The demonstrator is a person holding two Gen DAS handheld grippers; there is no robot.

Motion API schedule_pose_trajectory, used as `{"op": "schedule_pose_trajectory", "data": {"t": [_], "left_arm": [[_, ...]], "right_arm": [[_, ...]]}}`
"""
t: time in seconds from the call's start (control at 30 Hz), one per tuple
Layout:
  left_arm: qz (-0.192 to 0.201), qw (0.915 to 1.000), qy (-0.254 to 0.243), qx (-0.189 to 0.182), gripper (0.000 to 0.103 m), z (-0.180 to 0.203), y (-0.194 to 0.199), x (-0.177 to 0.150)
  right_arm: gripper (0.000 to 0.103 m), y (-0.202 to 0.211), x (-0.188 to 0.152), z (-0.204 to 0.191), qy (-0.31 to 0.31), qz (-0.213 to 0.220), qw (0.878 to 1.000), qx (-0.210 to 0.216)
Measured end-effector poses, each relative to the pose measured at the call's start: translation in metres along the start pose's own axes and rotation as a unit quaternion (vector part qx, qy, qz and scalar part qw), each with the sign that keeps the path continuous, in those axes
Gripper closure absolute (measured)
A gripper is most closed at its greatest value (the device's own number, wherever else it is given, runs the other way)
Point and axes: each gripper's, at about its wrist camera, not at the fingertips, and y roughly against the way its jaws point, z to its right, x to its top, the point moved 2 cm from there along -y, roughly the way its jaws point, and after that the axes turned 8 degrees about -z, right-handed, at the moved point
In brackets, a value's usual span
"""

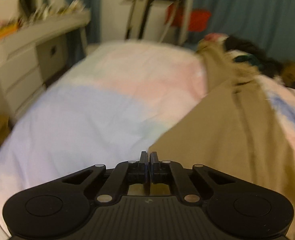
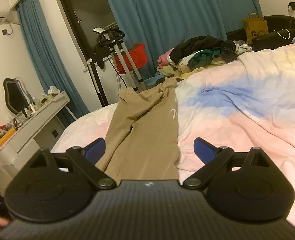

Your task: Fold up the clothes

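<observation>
Room: bedroom with blue curtains point(image 2: 163, 20) behind a bed under a pastel duvet point(image 2: 247, 116).
Trousers: beige trousers point(image 2: 145, 132) lay lengthwise on the duvet, near end towards the grippers — soft, light, likely to slump.
Hold: best pinched at a near corner or hem.
Left gripper point(image 1: 149, 156): jaws closed tight at the near beige edge — fabric between them unclear.
Right gripper point(image 2: 149, 148): spread wide over the trousers, empty.
Beyond: heaped clothes pile point(image 2: 199, 54) far off.

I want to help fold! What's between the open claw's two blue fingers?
In the right wrist view, the tan trousers lie between the right claw's blue fingers, stretched along the pastel bedspread. The fingers are not touching them.
</observation>
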Motion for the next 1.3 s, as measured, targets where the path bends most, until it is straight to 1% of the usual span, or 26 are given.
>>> {"op": "schedule_pose_trajectory", "data": {"t": [0.07,0.17,0.23,0.3,0.33,0.4,0.43,0.5,0.6,0.67,0.7,0.73,0.77,0.8,0.83,0.87,0.93,0.97,1.03,1.1,1.17,1.2,1.27,1.3], "left_arm": [[0.038,0.9982,-0.040,-0.022,0.100,0.016,0.027,-0.007],[0.074,0.9907,-0.092,-0.067,0.100,0.041,0.060,-0.023],[0.087,0.9830,-0.130,-0.096,0.100,0.059,0.073,-0.034],[0.098,0.9713,-0.181,-0.120,0.100,0.081,0.082,-0.047],[0.097,0.9652,-0.206,-0.128,0.101,0.093,0.082,-0.053],[0.080,0.9564,-0.240,-0.146,0.101,0.113,0.075,-0.066],[0.068,0.9537,-0.250,-0.153,0.101,0.120,0.070,-0.071],[0.035,0.9519,-0.263,-0.154,0.101,0.132,0.051,-0.081],[-0.019,0.9525,-0.263,-0.153,0.100,0.139,0.025,-0.088],[-0.044,0.9521,-0.254,-0.164,0.099,0.135,0.014,-0.088],[-0.051,0.9521,-0.248,-0.172,0.093,0.133,0.012,-0.086],[-0.055,0.9522,-0.241,-0.180,0.084,0.132,0.012,-0.084],[-0.054,0.9528,-0.235,-0.185,0.078,0.130,0.013,-0.084],[-0.050,0.9544,-0.229,-0.184,0.062,0.129,0.015,-0.082],[-0.046,0.9565,-0.224,-0.182,0.050,0.128,0.017,-0.080],[-0.042,0.9583,-0.219,-0.179,0.047,0.128,0.018,-0.076],[-0.034,0.9612,-0.208,-0.178,0.037,0.127,0.022,-0.066],[-0.025,0.9629,-0.202,-0.176,0.034,0.126,0.024,-0.058],[0.003,0.9663,-0.196,-0.166,0.022,0.126,0.027,-0.041],[0.028,0.9694,-0.187,-0.156,0.020,0.124,0.028,-0.025],[0.038,0.9730,-0.169,-0.152,0.019,0.122,0.021,-0.010],[0.042,0.9744,-0.162,-0.150,0.019,0.121,0.015,-0.006],[0.050,0.9766,-0.153,-0.143,0.019,0.119,0.004,0.001],[0.053,0.9773,-0.150,-0.139,0.019,0.117,-0.002,0.002]], "right_arm": [[0.007,0.002,0.000,0.001,0.000,0.001,1.000,-0.003],[0.007,0.009,-0.001,0.001,0.002,0.011,1.000,-0.002],[0.007,0.011,0.000,0.000,0.005,0.017,1.000,0.001],[0.007,0.012,0.000,-0.001,0.009,0.020,1.000,0.001],[0.007,0.012,0.001,-0.001,0.011,0.021,1.000,0.001],[0.007,0.011,0.000,-0.002,0.013,0.018,1.000,-0.001],[0.007,0.010,0.000,-0.002,0.013,0.017,1.000,-0.003],[0.007,0.009,0.000,-0.001,0.011,0.014,1.000,-0.005],[0.007,0.009,0.000,0.002,0.007,0.014,1.000,-0.007],[0.007,0.008,0.000,0.004,0.003,0.014,1.000,-0.007],[0.007,0.008,0.000,0.004,0.001,0.013,1.000,-0.006],[0.007,0.008,0.000,0.005,-0.001,0.011,1.000,-0.004],[0.007,0.008,0.000,0.006,-0.004,0.010,1.000,-0.003],[0.007,0.009,0.000,0.006,-0.005,0.010,1.000,0.001],[0.007,0.009,0.000,0.006,-0.005,0.012,1.000,0.002],[0.007,0.010,-0.001,0.006,-0.006,0.013,1.000,0.004],[0.007,0.009,-0.001,0.007,-0.007,0.014,1.000,0.007],[0.007,0.009,-0.001,0.007,-0.008,0.015,1.000,0.009],[0.007,0.006,-0.001,0.007,-0.011,0.016,1.000,0.013],[0.007,0.000,0.003,0.007,-0.006,0.018,1.000,0.016],[0.007,-0.008,0.010,0.005,0.002,0.018,1.000,0.020],[0.015,-0.013,0.015,0.003,0.009,0.016,0.999,0.026],[0.027,-0.029,0.029,0.000,0.021,0.004,0.999,0.036],[0.028,-0.040,0.037,0.001,0.016,-0.006,0.999,0.042]]}}
